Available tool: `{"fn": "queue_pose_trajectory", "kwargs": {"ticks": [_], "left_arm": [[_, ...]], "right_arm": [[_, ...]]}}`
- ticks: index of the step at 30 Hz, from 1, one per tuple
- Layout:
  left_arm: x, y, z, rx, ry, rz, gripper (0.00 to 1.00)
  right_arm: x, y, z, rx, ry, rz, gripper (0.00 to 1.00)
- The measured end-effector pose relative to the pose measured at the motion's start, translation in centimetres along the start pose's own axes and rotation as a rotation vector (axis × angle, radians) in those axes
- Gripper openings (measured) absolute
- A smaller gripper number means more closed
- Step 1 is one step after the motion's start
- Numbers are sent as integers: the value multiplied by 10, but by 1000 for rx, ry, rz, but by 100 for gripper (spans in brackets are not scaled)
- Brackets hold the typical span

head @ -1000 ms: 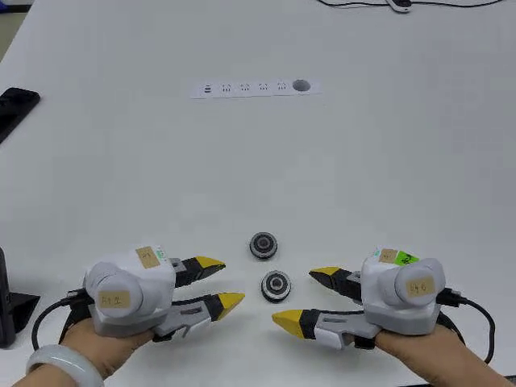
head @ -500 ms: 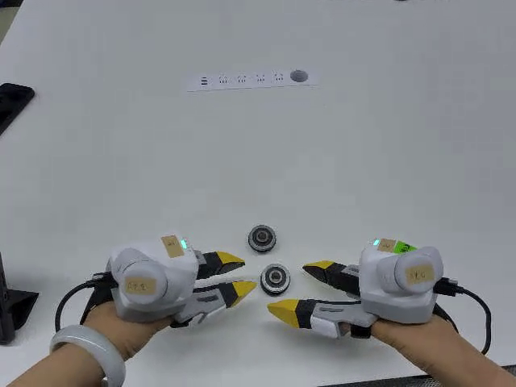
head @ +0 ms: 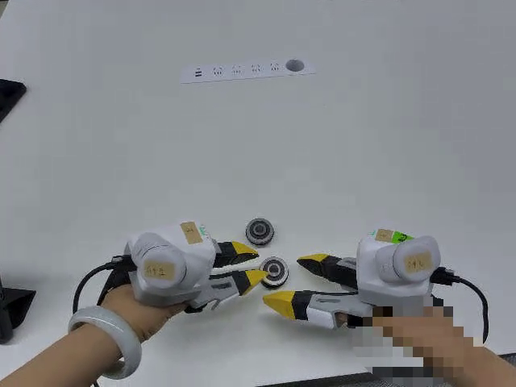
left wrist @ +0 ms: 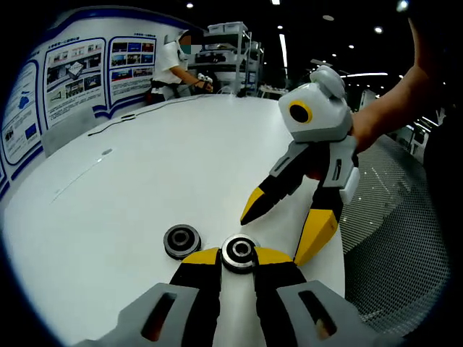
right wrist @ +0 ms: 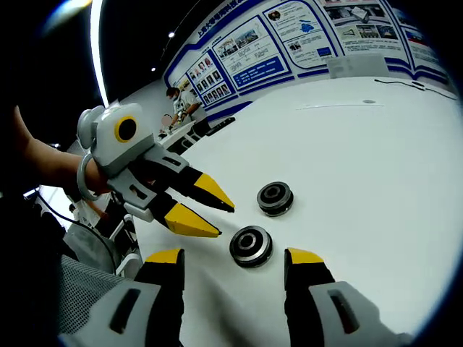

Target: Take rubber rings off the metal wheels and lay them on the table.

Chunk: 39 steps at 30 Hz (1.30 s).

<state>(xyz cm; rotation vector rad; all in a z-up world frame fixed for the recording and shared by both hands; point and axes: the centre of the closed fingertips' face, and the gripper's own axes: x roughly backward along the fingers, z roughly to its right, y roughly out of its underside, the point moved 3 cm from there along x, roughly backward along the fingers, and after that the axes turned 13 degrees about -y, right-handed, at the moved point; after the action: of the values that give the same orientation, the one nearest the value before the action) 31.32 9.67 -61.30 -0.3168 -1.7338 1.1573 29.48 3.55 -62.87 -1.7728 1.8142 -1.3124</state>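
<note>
Two small metal wheels with black rubber rings lie flat on the white table (head: 379, 145). The far wheel (head: 259, 230) (left wrist: 181, 241) (right wrist: 275, 197) lies free. The near wheel (head: 275, 271) (left wrist: 239, 252) (right wrist: 251, 246) sits at the yellow tips of my left gripper (head: 251, 263) (left wrist: 239, 258) (right wrist: 217, 217), whose jaws flank it with a narrow gap; I see no firm grip. My right gripper (head: 294, 280) (right wrist: 235, 256) (left wrist: 278, 235) is open wide, pointing at the same wheel from the right, a short way off.
A white power strip (head: 242, 70) lies across the far middle of the table. A black object (head: 10, 93) sits at the left edge and another black piece (head: 12, 310) at the lower left. The table's front edge runs just behind my hands.
My left gripper has moved right and forward until its tips reach the near wheel, its jaws slightly narrower. The right gripper has edged toward the wheel. Both wheels have stayed put.
</note>
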Motion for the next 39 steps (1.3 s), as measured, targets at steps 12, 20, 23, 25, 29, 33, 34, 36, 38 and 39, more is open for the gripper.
{"fn": "queue_pose_trajectory", "kwargs": {"ticks": [12,20,23,25,29,33,34,36,38,39], "left_arm": [[-11,2,6,-65,32,-27,14],[-17,2,8,-87,46,-41,14],[-19,3,8,-94,49,-47,15],[-21,3,8,-100,50,-50,16],[-23,4,10,-112,60,-57,15],[-24,6,11,-121,63,-68,15],[-24,6,11,-121,65,-68,15],[-25,8,10,-127,63,-74,15],[-24,7,11,-124,67,-74,15],[-24,7,10,-125,68,-74,15]], "right_arm": [[-2,3,-2,-7,-19,5,56],[-4,3,-1,-19,-22,20,56],[-4,3,-1,-22,-24,23,56],[-4,4,-1,-24,-23,26,56],[-4,5,0,-30,-22,30,56],[-4,5,0,-35,-22,35,56],[-4,5,0,-37,-22,36,56],[-4,5,0,-40,-23,40,56],[-4,5,0,-44,-23,41,56],[-4,5,0,-45,-24,42,56]]}}
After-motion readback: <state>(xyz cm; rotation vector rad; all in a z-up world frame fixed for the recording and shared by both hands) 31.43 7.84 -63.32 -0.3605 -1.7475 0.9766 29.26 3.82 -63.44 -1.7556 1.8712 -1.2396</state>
